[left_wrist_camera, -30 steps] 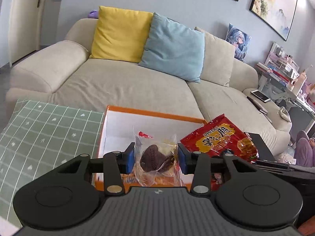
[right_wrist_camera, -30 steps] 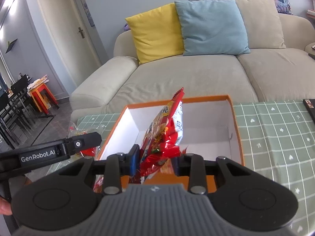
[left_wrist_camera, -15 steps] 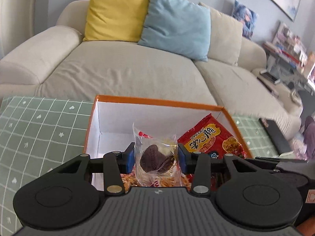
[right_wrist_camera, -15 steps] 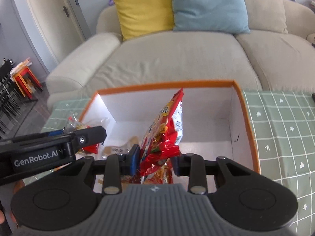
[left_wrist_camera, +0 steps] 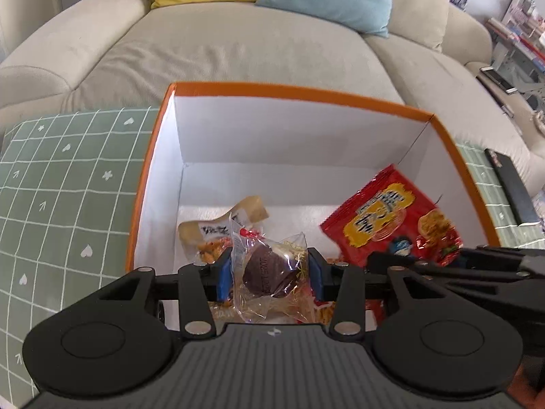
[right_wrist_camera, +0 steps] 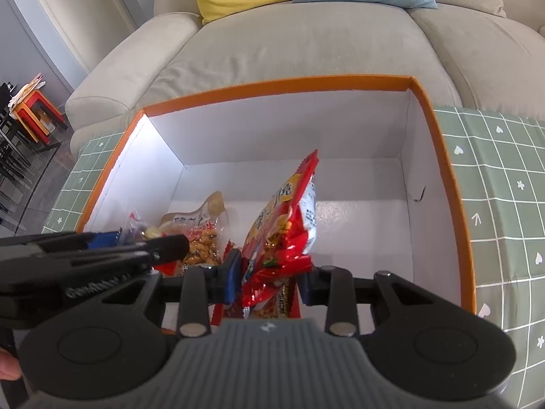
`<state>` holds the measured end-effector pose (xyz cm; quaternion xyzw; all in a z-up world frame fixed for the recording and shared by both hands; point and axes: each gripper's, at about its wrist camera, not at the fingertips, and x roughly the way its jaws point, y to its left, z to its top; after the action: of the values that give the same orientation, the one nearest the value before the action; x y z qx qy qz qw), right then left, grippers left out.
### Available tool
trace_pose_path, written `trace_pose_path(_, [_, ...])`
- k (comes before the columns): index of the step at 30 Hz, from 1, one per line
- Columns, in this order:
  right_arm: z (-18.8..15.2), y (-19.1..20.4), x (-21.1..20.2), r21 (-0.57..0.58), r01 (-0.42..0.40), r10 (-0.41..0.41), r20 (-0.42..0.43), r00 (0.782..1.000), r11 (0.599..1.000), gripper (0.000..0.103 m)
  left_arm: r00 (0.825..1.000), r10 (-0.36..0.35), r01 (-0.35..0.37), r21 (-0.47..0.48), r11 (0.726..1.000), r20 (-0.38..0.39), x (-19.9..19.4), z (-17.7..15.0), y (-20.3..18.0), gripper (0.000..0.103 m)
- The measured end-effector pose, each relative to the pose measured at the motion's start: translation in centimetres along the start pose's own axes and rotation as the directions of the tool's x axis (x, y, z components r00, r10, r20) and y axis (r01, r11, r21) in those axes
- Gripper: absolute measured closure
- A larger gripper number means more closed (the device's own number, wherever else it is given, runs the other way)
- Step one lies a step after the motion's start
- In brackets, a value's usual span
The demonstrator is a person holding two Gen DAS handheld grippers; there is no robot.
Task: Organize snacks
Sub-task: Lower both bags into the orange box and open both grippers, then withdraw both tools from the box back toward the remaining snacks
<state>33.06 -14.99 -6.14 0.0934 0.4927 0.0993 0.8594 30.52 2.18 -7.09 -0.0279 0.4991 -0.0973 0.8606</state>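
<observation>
Sofa (left_wrist_camera: pixel 238 51) behind; box (left_wrist_camera: pixel 299 92) floor partly hidden by tongs (left_wrist_camera: pixel 269 274).

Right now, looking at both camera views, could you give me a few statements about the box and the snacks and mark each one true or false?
1. The left gripper holds a clear-wrapped chocolate pastry in its jaws. True.
2. The right gripper is empty. False: its jaws are shut on a red snack bag.
3. The orange-rimmed box has white inner walls. True.
4. The box has nothing on its floor. False: a beige snack pouch and other packets already lie there.
5. The box stands on a green grid-patterned cloth. True.
6. The red snack bag lies flat on the sofa. False: it stands on edge over the box.
</observation>
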Motion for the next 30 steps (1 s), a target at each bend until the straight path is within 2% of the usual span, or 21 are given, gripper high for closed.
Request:
trace_pose_path(4, [-0.1,0.2,-0.7,-0.016,0.01,-0.01,0.011,1.0,1.0,0.068,1.0,-0.012,0.012,-0.007,1.0,0.002,-0.2,-0.3,0.0,0.053])
trace_pose_path(9, [-0.1,0.0,-1.6,-0.018,0.026,-0.025,0.033,0.999,0.999,0.066,1.0,-0.017,0.018,-0.019,1.0,0.015,-1.0,-0.5,0.4,0.041])
trace_pose_path(15, [-0.4,-0.1,-3.9,-0.033,0.032,-0.029,0.093,0.995,0.999,0.049,0.994,-0.036,0.041,-0.039,0.998,0.106,-3.3,-0.4,0.3,0.032])
trace_pose_path(22, [-1.5,0.7,-7.1,-0.068,0.034,-0.023,0.159,0.987,0.997,0.043,0.984,-0.023,0.031,-0.046,0.998,0.177,-6.8,-1.5,-0.1,0.032])
trace_pose_path(27, [-3.8,1.5,-10.1,-0.117,0.038,-0.011,0.226,0.974,0.992,0.039,0.975,-0.008,0.019,-0.046,0.999,0.223,-9.8,-3.4,-0.6,0.032])
trace_pose_path(30, [-5.5,1.7,-11.9,-0.124,0.035,-0.001,0.265,0.964,0.992,0.038,0.971,-0.021,0.037,-0.06,0.998,0.238,-11.4,-4.6,-0.5,0.032])
